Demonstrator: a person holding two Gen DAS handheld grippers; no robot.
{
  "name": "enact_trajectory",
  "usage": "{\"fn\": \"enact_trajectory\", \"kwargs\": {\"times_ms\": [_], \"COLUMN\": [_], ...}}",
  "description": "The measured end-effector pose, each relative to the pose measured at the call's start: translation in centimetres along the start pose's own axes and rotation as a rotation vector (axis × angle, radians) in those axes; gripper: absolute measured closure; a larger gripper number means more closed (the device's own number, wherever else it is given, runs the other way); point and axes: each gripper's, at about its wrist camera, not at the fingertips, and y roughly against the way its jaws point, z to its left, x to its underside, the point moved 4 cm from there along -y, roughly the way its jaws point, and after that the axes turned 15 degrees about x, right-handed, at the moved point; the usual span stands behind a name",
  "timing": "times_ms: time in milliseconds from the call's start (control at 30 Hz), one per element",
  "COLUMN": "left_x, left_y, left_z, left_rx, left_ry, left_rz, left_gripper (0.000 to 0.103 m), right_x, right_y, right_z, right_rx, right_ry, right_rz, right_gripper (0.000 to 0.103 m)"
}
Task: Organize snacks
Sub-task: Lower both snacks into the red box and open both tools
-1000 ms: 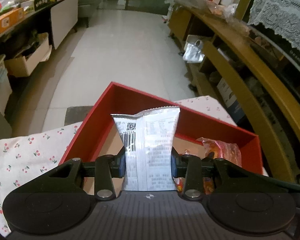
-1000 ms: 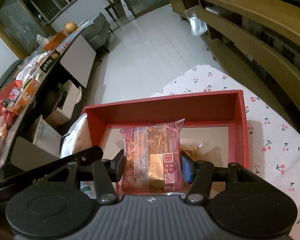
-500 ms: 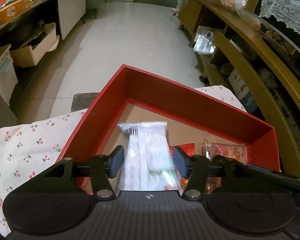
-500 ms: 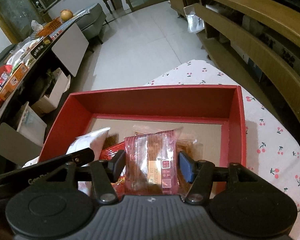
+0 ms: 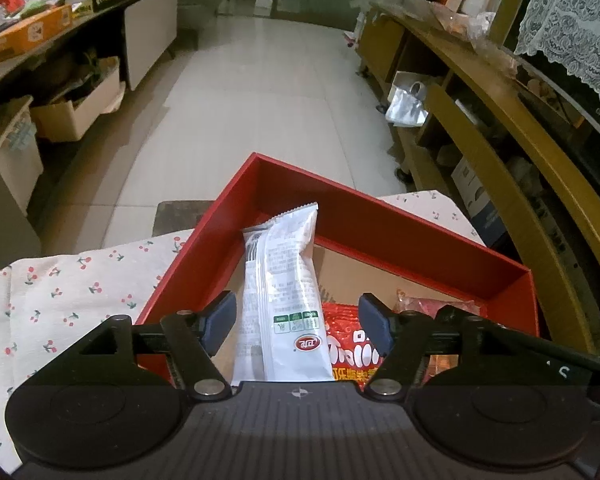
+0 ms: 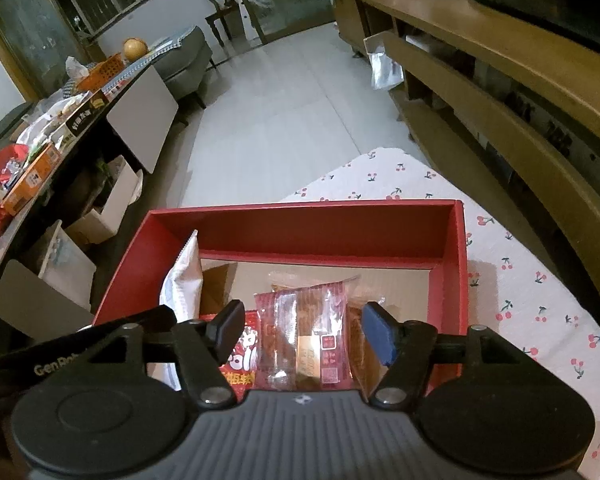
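Note:
A red box (image 5: 380, 220) (image 6: 300, 228) sits on a cherry-print cloth. My left gripper (image 5: 298, 318) is open above it; a white snack packet (image 5: 284, 288) lies free between the fingers, leaning on the box's left wall, and also shows in the right wrist view (image 6: 182, 280). My right gripper (image 6: 302, 328) is open over a clear red-wrapped cake (image 6: 304, 336) lying in the box. A red printed packet (image 5: 350, 348) (image 6: 242, 356) lies between the two snacks.
The cherry-print cloth (image 5: 68, 292) (image 6: 540, 280) covers the table under the box. Wooden shelving (image 5: 520, 152) (image 6: 500, 92) runs along the right. A cluttered counter with boxes (image 5: 40, 32) (image 6: 40, 152) stands at the left, tiled floor beyond.
Both grippers opened and let go: the white packet and the red-wrapped cake dropped into the box. Both grippers pulled back slightly.

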Motion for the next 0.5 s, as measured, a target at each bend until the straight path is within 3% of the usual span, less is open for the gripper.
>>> {"fn": "enact_trajectory", "kwargs": {"times_ms": [167, 233, 500], "left_x": [-0.2, -0.3, -0.3], "left_y": [0.9, 1.4, 2.6], "left_z": [-0.3, -0.4, -0.9], "left_rx": [0.013, 0.02, 0.039], "left_ry": [0.004, 0.004, 0.0], "left_rz": [-0.021, -0.034, -0.06], "left_gripper": [0.027, 0.023, 0.022], "right_x": [0.1, 0.1, 0.0], "right_y": [1.0, 1.2, 2.4], "right_z": [0.3, 0.3, 0.0], "right_rx": [0.037, 0.033, 0.011], "right_ry": [0.036, 0.035, 0.016], "right_rz": [-0.047, -0.048, -0.072], "right_gripper": [0.026, 0.024, 0.024]}}
